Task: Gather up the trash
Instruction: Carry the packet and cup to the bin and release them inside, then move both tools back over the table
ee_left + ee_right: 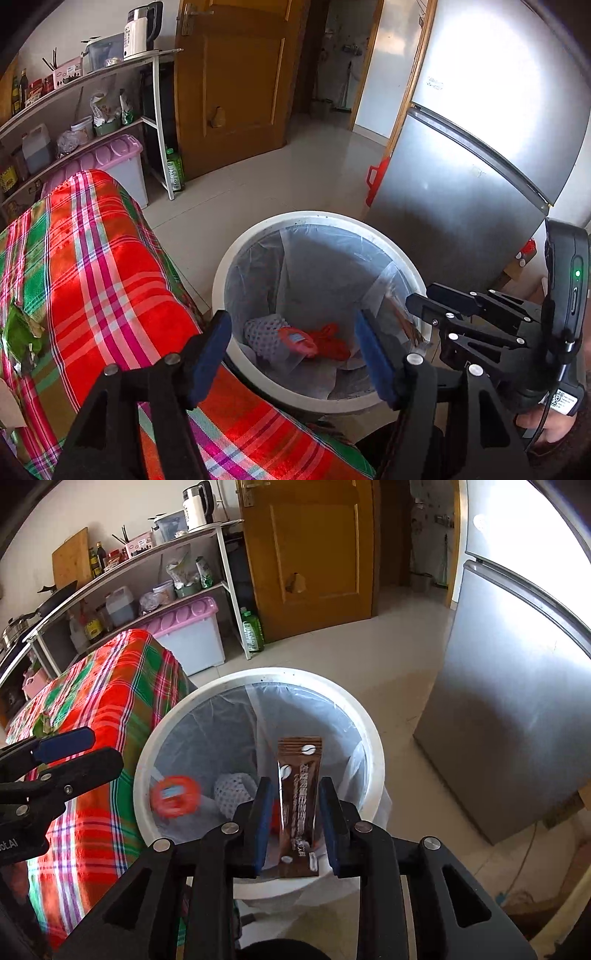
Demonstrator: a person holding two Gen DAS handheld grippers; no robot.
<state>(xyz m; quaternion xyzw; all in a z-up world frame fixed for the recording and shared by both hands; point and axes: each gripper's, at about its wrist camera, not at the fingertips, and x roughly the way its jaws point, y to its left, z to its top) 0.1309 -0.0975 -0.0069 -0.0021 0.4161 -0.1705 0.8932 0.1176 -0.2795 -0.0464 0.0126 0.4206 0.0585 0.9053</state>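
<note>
A white trash bin [317, 218] lined with a clear bag stands on the floor beside the table; it also shows in the right wrist view [373, 738]. Inside lie a white mesh wrapper [262, 332] and red trash [328, 343]. A red round piece [176, 795] looks blurred inside the bin, in mid-air. My left gripper [293, 350] is open and empty above the bin's near rim. My right gripper [297, 823] holds a brown coffee sachet [299, 794] between its fingers over the bin; the sachet also shows in the left wrist view [402, 317].
A table with a red, green and pink plaid cloth [103, 266] stands left of the bin, with a green wrapper [20, 332] on it. A silver fridge [480, 166] stands to the right. A shelf rack [155, 122], a pink-lidded box [122, 162] and a wooden door [232, 81] are behind.
</note>
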